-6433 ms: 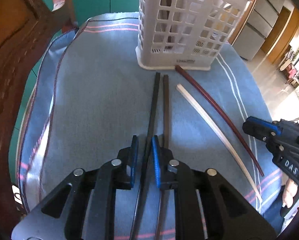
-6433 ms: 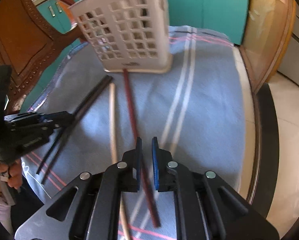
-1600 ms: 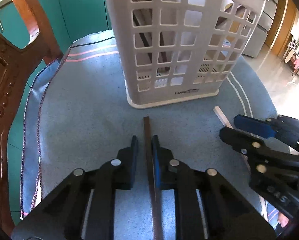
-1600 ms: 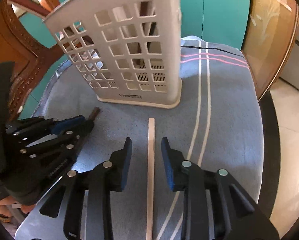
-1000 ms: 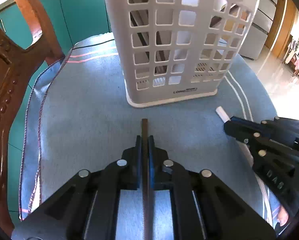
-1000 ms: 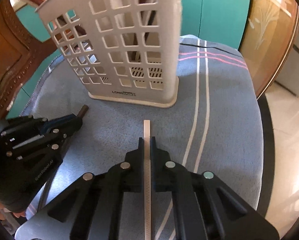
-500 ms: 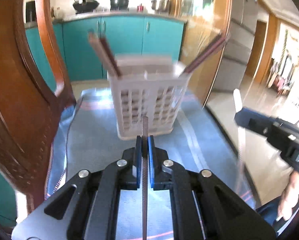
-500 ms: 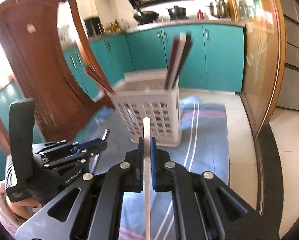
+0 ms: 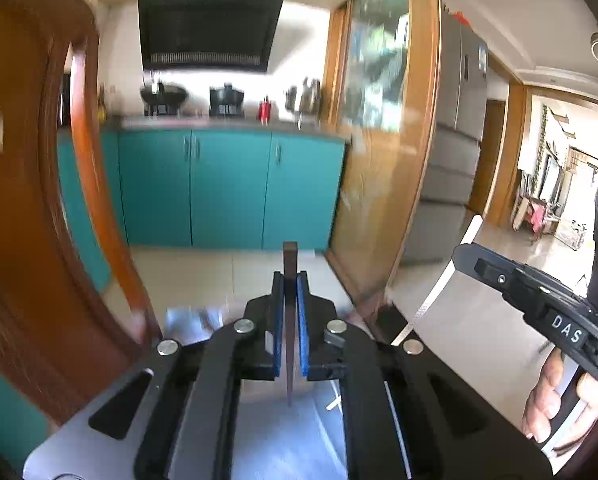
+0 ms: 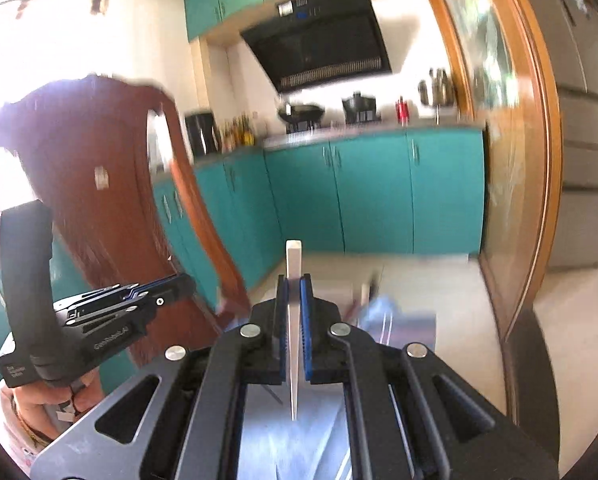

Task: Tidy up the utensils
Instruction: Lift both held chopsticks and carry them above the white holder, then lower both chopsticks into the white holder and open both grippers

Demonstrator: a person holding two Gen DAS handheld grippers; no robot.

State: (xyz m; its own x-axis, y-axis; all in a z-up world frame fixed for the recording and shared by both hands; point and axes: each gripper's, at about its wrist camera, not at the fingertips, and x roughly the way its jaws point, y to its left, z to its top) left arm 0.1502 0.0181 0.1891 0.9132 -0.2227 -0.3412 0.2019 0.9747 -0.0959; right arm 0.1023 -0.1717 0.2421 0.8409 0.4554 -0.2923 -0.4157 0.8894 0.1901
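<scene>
My left gripper (image 9: 290, 280) is shut on a dark brown chopstick (image 9: 289, 256), held tilted up and high above the table. My right gripper (image 10: 293, 282) is shut on a cream white chopstick (image 10: 293, 258), also raised and pointing up. In the left wrist view the right gripper (image 9: 465, 252) shows at the right with the white chopstick (image 9: 439, 288) hanging below it. In the right wrist view the left gripper (image 10: 179, 282) shows at the left. The white utensil basket is out of view; only a blurred bit of blue cloth (image 10: 403, 324) shows below.
A brown wooden chair back (image 9: 31, 240) stands at the left, also in the right wrist view (image 10: 111, 200). Teal kitchen cabinets (image 9: 227, 188) and a wooden door frame (image 9: 415, 160) lie ahead. A person's hand (image 9: 555, 396) holds the right gripper.
Both grippers have lifted and tilted upward with their chopsticks. The basket and table have dropped out of view; the kitchen now fills both views.
</scene>
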